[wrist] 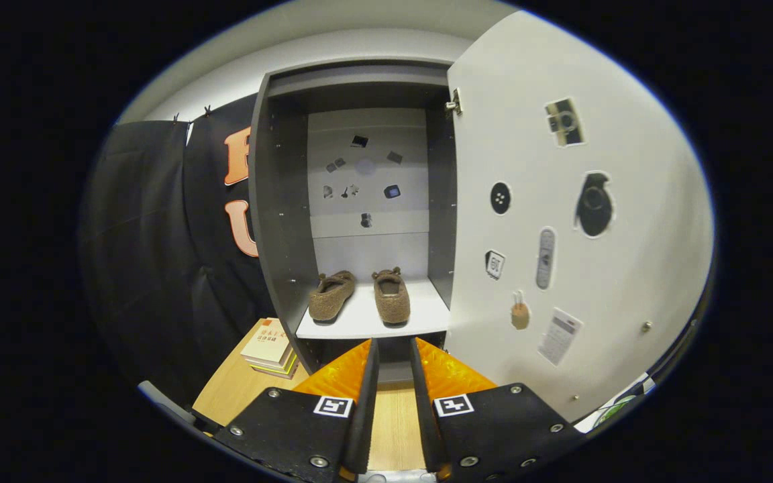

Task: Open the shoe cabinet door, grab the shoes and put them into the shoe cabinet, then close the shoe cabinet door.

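The shoe cabinet stands ahead with dark side walls and its door swung wide open to the right. Two brown fuzzy shoes sit side by side on the white shelf: the left shoe and the right shoe, toes toward the back. My gripper is below and in front of the shelf edge, apart from the shoes. Its fingers stand a small gap apart with nothing between them.
The inside of the white door carries several stickers and a small knob near its free edge. A stack of books lies on the wooden floor left of the cabinet. Black cloth hangs on the left.
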`<state>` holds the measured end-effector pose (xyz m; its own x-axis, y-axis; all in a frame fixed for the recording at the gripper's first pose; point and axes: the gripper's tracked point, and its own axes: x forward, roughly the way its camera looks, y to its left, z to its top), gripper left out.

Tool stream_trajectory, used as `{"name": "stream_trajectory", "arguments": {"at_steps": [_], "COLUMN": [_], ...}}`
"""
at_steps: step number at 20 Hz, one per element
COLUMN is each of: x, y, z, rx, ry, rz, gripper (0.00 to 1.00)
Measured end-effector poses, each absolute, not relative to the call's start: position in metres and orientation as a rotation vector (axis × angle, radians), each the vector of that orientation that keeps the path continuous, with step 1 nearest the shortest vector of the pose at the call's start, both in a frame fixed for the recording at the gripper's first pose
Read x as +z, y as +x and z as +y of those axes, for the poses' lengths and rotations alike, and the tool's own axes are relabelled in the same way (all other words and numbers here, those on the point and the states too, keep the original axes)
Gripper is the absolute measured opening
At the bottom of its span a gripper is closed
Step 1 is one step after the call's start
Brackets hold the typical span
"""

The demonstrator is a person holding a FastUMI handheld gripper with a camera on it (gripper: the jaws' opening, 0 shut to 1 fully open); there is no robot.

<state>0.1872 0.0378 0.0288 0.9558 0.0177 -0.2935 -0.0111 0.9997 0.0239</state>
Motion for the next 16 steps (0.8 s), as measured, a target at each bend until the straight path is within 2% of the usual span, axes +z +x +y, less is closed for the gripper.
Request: {"name": "stream_trajectory", "arguments": {"at_steps": [8, 16], "x": [0.056, 0.035], "y": [0.096, 0.046], "z": [-0.018, -0.104], "rx": [-0.094, -0.266], "ry": [0.019, 0.061], "rz": [0.232, 0.234], "gripper": [0.31, 0.32]}}
